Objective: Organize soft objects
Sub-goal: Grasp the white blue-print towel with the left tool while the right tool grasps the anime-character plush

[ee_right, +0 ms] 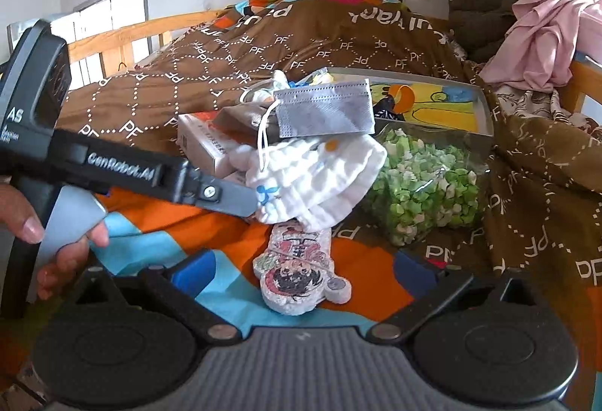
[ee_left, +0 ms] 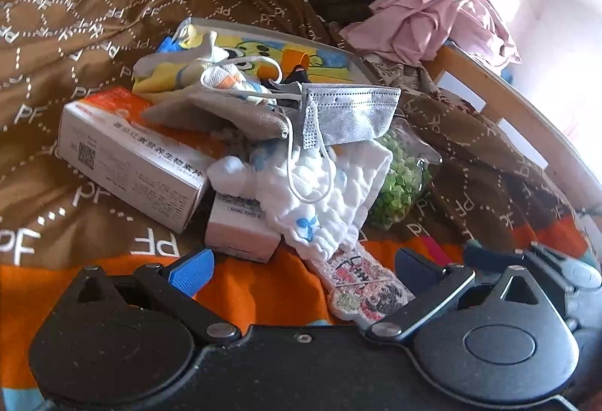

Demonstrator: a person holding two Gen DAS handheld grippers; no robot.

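Observation:
A heap of soft things lies on the bed. A grey face mask [ee_left: 350,110] [ee_right: 323,108] rests on top, its white ear loop hanging over a white quilted cloth [ee_left: 323,193] [ee_right: 316,178]. Behind them are a brown fabric pouch [ee_left: 225,114] and small yellow and striped cloths [ee_left: 180,69]. A flat cartoon patch [ee_left: 361,290] [ee_right: 301,272] lies in front of the white cloth. My left gripper [ee_left: 304,270] is open just short of the cloth; in the right wrist view it [ee_right: 248,208] comes in from the left, tip at the cloth's edge. My right gripper [ee_right: 303,270] is open with the patch between its fingers.
Two cardboard boxes [ee_left: 128,155] [ee_left: 240,226] lie left of the heap. A clear bag of green paper stars [ee_left: 399,181] [ee_right: 425,181] sits on its right. A cartoon-printed tray [ee_left: 301,50] [ee_right: 451,99] stands behind. Pink clothing [ee_left: 436,16] hangs by the wooden bed rail [ee_left: 508,110].

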